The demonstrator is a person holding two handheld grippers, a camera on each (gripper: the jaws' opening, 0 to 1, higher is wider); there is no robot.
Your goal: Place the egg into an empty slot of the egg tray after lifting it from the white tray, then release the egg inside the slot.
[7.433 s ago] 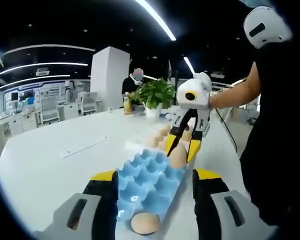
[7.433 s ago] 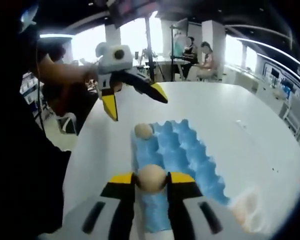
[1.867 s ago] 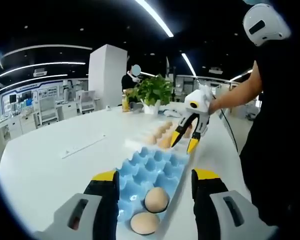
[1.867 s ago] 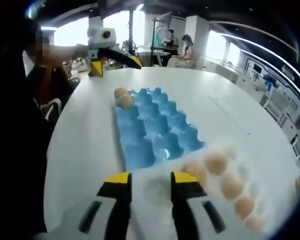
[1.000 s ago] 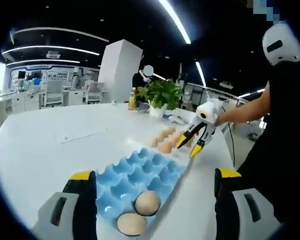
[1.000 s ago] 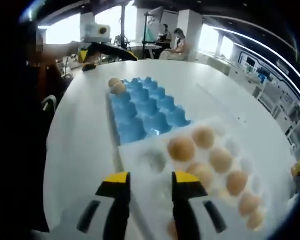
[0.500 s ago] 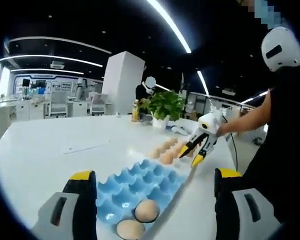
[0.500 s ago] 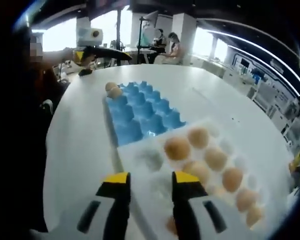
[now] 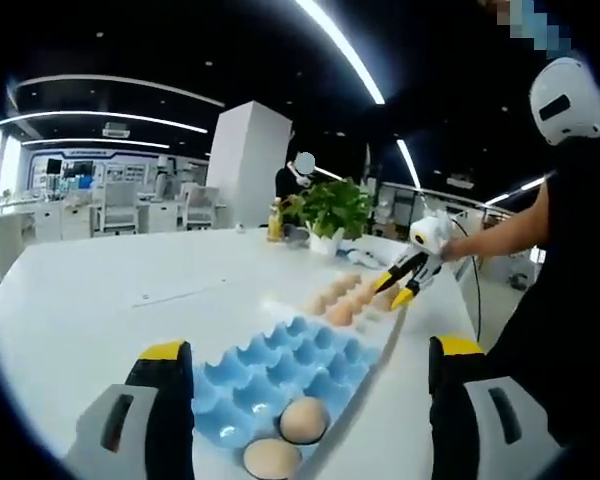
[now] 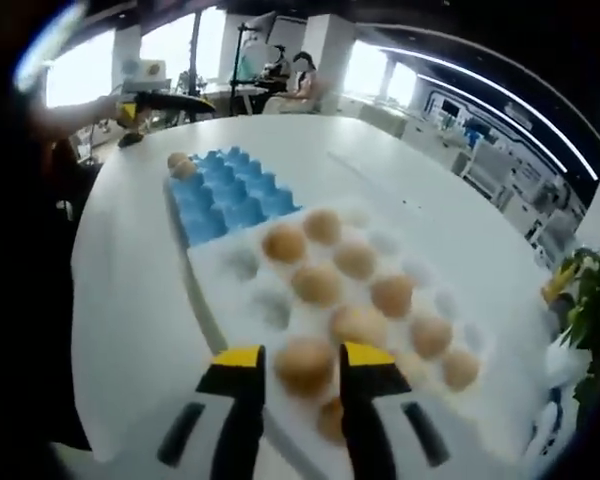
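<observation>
A blue egg tray (image 9: 280,365) lies between my left gripper's (image 9: 308,348) wide-open jaws, with two brown eggs (image 9: 302,420) in its near corner. Beyond it sits the white tray (image 9: 325,290) with several eggs, and my right gripper (image 9: 397,288) hangs low over its far side. In the right gripper view, my right gripper (image 10: 303,362) is open, its jaws close on either side of a brown egg (image 10: 302,365) at the near edge of the white tray (image 10: 208,295). The blue egg tray (image 10: 230,205) lies past it, and the left gripper (image 10: 155,105) is beyond that.
Both trays rest on a big white table (image 9: 100,300). A potted plant (image 9: 332,208) stands at its far end, with a person (image 9: 300,178) behind it. The holder's arm (image 9: 500,235) and dark body fill the right side. Plant leaves (image 10: 592,300) show beside the white tray.
My right gripper has moved forward over the white tray and down, so an egg now sits between its jaws, which stand slightly narrower. The left gripper stays open over the blue tray.
</observation>
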